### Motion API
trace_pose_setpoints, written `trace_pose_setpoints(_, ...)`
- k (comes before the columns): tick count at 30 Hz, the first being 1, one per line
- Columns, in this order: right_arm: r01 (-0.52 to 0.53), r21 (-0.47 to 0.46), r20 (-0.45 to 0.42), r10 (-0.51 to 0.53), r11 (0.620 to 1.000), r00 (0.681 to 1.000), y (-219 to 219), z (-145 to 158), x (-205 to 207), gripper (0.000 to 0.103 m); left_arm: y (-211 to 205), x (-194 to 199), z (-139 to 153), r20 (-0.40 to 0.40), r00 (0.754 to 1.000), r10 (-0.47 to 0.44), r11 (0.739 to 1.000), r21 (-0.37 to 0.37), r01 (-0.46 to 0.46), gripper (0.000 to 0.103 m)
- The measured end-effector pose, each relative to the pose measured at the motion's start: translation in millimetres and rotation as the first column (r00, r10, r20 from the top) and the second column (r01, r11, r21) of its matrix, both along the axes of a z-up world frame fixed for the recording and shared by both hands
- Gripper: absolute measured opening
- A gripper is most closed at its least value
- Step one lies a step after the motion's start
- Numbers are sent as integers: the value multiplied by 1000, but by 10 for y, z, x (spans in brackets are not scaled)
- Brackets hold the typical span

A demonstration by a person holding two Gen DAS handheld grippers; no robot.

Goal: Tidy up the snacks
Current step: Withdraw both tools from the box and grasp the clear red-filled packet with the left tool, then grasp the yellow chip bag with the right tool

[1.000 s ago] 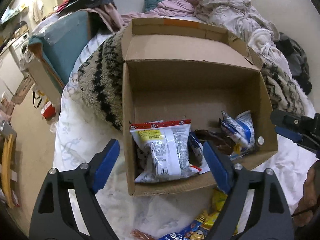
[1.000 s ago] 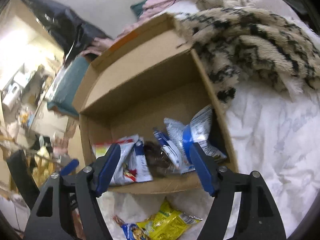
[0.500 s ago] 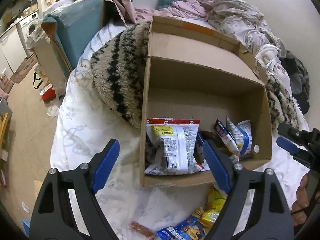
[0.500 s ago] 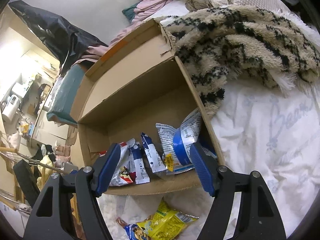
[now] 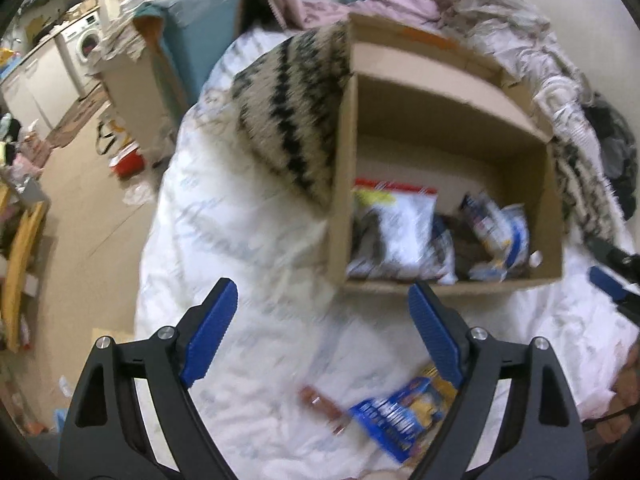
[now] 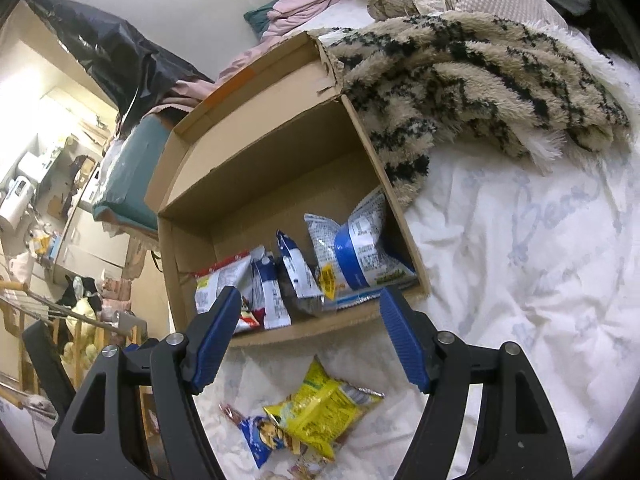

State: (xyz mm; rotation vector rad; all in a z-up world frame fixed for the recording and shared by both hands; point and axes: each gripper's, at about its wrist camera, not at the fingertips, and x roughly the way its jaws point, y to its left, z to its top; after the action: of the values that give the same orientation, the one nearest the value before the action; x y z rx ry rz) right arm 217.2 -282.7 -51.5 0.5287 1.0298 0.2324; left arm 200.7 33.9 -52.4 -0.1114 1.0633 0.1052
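An open cardboard box point(image 5: 448, 116) point(image 6: 256, 168) lies on the white bed sheet and holds several snack bags, among them a white bag with a red top point(image 5: 394, 216) and a white and blue bag point(image 6: 360, 248). My left gripper point(image 5: 322, 320) is open and empty, above the sheet in front of the box. My right gripper point(image 6: 310, 336) is open and empty at the box's near wall; it also shows at the right edge of the left wrist view point(image 5: 612, 276). A yellow bag point(image 6: 320, 410), a blue bag point(image 5: 400, 416) point(image 6: 260, 436) and a brown bar point(image 5: 324, 408) lie on the sheet below the grippers.
A beige and black fleece blanket point(image 5: 296, 104) point(image 6: 472, 84) lies against the box on both sides. Crumpled bedding and clothes point(image 5: 460, 8) are piled behind it. The bed's left edge drops to a cluttered floor point(image 5: 80, 184) with a teal cushion point(image 5: 200, 32).
Both grippers have drawn back from the box and stay open. The left view has swung left and is blurred. The loose bags on the sheet show more fully.
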Motion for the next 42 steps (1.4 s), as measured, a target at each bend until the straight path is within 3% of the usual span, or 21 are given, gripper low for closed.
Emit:
trace_pose_setpoints(4,11,13,-27,-11,1000,1000,-36,-29,-144,75,111,-143,-222,-98,993,61,998,0,-62,85)
trace_pose_setpoints(8,36,20,-51,-35,999,998,-65,-44,-327,75,106,-303,-593,-225,969,100,990,-71,-119,85)
trace_pose_setpoints(13,58,45,-78,-55,997,995,-117,-80,-492,74,74,-331,-859,-286,949,134,981,-99,-168,83)
trace_pose_setpoints(15,66,57,-90,-61,996,994,-142,-109,-557,74,65,-294,-964,-319,937,139,979,-97,-178,69)
trace_pose_setpoints(18,76,59,-100,-70,995,993,-170,-143,-621,74,62,-284,-1107,-361,919,158,973,-102,-208,57)
trace_pose_setpoints(21,77,53,-103,-72,996,992,-183,-153,-637,75,-13,-287,-1188,-381,915,134,982,-70,-173,52)
trace_pose_setpoints(23,76,51,-105,-70,996,992,-178,-155,-637,75,-62,-295,-1197,-377,919,120,988,-44,-147,49)
trace_pose_setpoints(25,73,49,-104,-67,996,992,-163,-155,-623,75,-102,-303,-1201,-377,919,113,990,-32,-134,39)
trace_pose_setpoints(26,70,49,-104,-64,996,993,-152,-158,-619,74,-116,-303,-1202,-383,918,103,992,-22,-121,22)
trace_pose_setpoints(27,66,49,-103,-61,997,993,-141,-161,-620,75,-130,-302,-1204,-389,916,96,994,-11,-109,13)
trace_pose_setpoints(32,44,43,-115,-39,998,993,-55,-190,-599,74,-146,-261,-1102,-407,911,61,996,-29,-80,13)
trace_pose_setpoints(42,2,68,-211,12,998,977,160,-448,-516,75,-287,-271,-501,-274,962,-22,999,-40,11,13)
